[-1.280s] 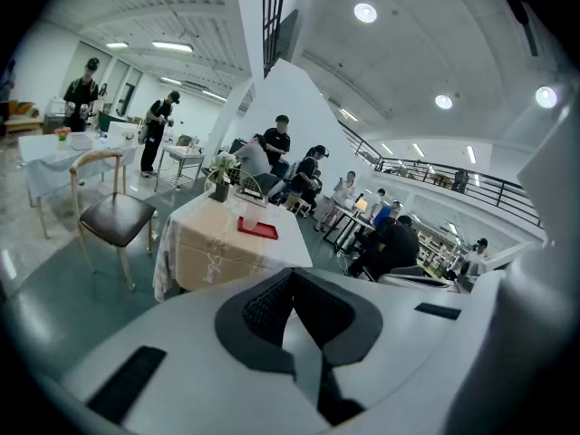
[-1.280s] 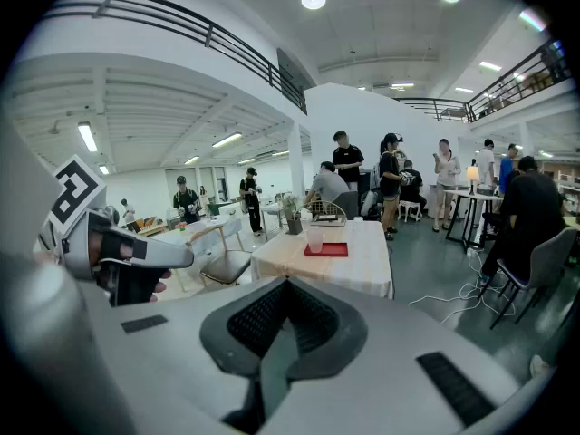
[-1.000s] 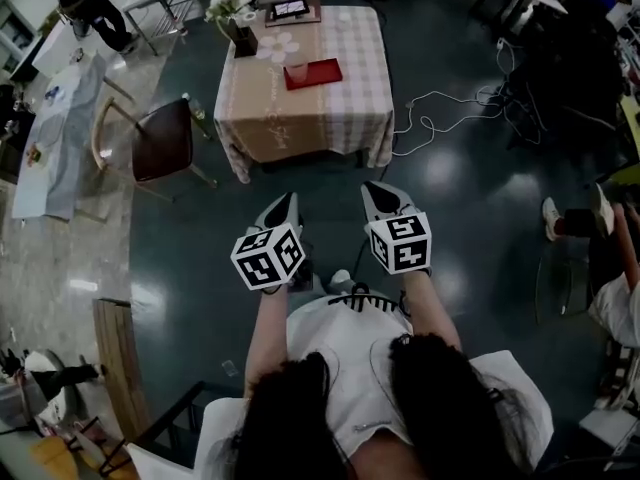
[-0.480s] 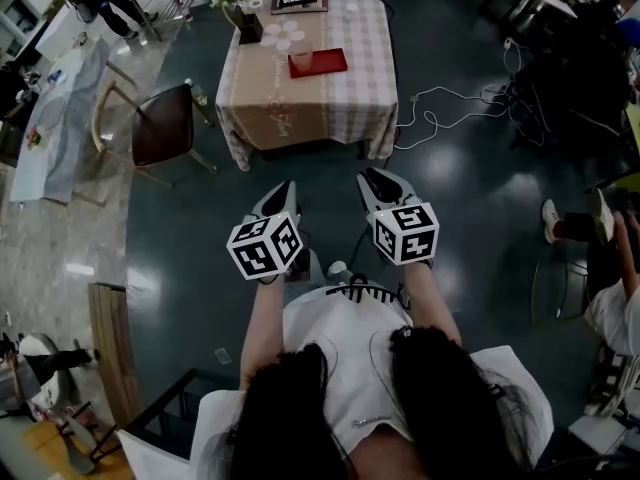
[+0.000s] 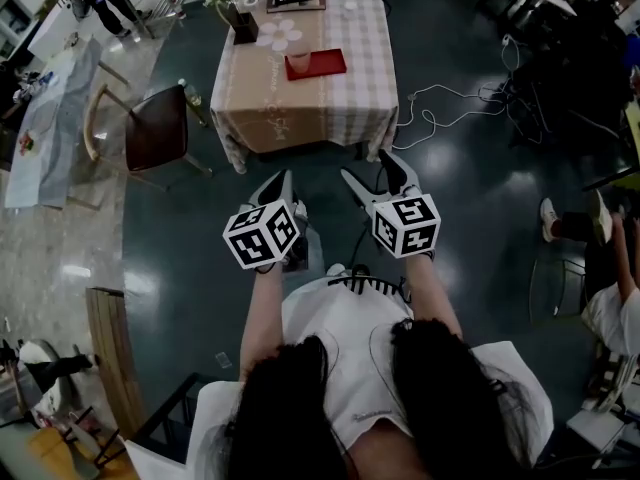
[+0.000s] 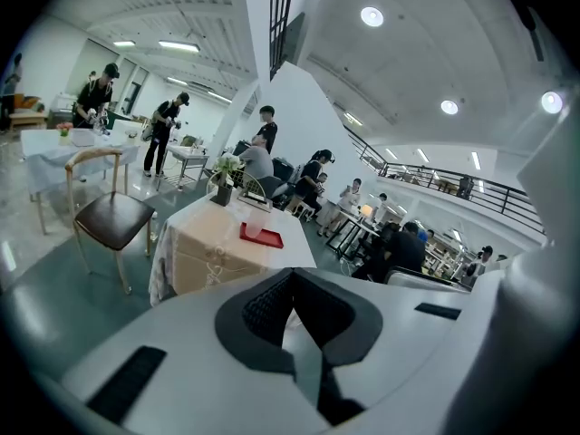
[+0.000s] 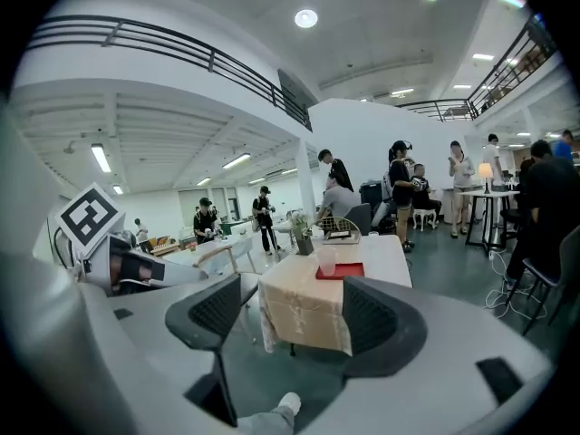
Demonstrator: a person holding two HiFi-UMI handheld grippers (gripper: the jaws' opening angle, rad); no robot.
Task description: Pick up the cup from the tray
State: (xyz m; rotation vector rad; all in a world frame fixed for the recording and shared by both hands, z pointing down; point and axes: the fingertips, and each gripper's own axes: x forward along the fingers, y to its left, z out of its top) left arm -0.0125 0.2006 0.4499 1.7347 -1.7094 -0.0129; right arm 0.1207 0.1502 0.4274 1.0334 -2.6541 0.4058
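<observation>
My translucent cup (image 5: 298, 63) stands on a flat red tray (image 5: 330, 65) on the cloth-draped tabletop (image 5: 350, 98), well ahead. My right tool (image 5: 366, 168) is opening, empty; my left tool (image 5: 284, 180) is pinched together.

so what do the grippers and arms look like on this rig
Both the left gripper and right gripper have grey-white bodies tapering to pointed jaws with black textured pads. Each carries a white cube printed with black square markers. No cables show. The person wears a white top; forearms are bare. The right gripper's jaws are opening, nothing between them.
</observation>
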